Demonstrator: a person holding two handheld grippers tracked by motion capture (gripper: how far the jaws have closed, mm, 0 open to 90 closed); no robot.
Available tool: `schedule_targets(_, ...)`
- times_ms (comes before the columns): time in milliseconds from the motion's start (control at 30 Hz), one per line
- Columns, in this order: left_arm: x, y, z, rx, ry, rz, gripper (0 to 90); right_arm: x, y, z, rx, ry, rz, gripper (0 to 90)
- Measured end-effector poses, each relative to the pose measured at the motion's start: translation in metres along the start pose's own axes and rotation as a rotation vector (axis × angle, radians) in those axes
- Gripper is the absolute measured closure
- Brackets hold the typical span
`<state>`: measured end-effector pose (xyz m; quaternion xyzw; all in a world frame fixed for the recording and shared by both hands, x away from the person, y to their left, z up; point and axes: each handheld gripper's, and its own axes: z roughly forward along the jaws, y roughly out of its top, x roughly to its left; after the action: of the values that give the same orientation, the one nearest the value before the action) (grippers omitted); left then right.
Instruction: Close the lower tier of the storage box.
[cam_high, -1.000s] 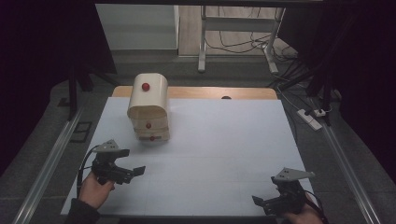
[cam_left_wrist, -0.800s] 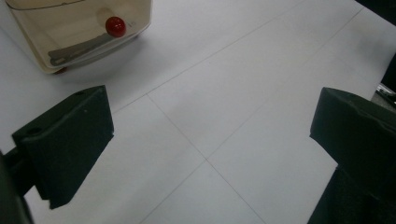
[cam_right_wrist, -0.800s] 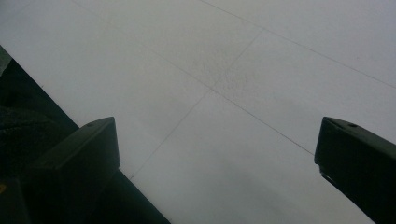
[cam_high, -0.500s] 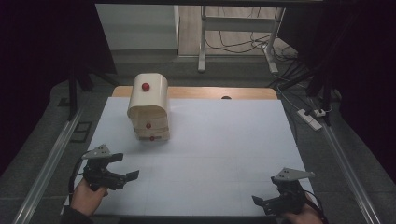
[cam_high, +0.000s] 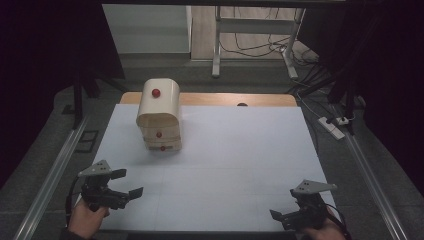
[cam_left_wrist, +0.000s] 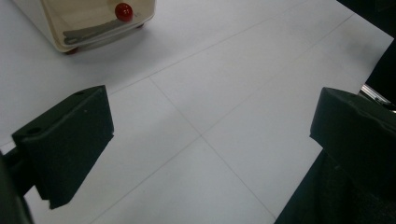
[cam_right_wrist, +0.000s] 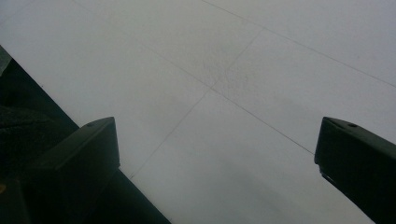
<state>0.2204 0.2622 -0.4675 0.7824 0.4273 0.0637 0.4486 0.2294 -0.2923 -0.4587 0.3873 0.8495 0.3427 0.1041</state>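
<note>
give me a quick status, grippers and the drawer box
Left gripper open, empty, near table corner. Right gripper open, empty, near edge. Drawer box upright, untouched, drawers shut. Nothing in the way.

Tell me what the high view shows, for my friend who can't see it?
A small cream drawer box with red knobs stands at the back left of a white table. Near the front edge, a person's hands hold the left gripper and right gripper, both open and empty.
</note>
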Motion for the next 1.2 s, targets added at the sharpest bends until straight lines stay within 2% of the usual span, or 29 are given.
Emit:
schedule_targets(633,-0.002,-0.018,-0.018,0.002,-0.011,-0.035,0.0,0.000,0.000,0.000,-0.001,-0.001,0.000,0.0)
schedule_targets(1200,-0.006,-0.036,-0.035,0.011,0.019,-0.053,0.0,0.000,0.000,0.000,0.002,-0.003,-0.001,0.0)
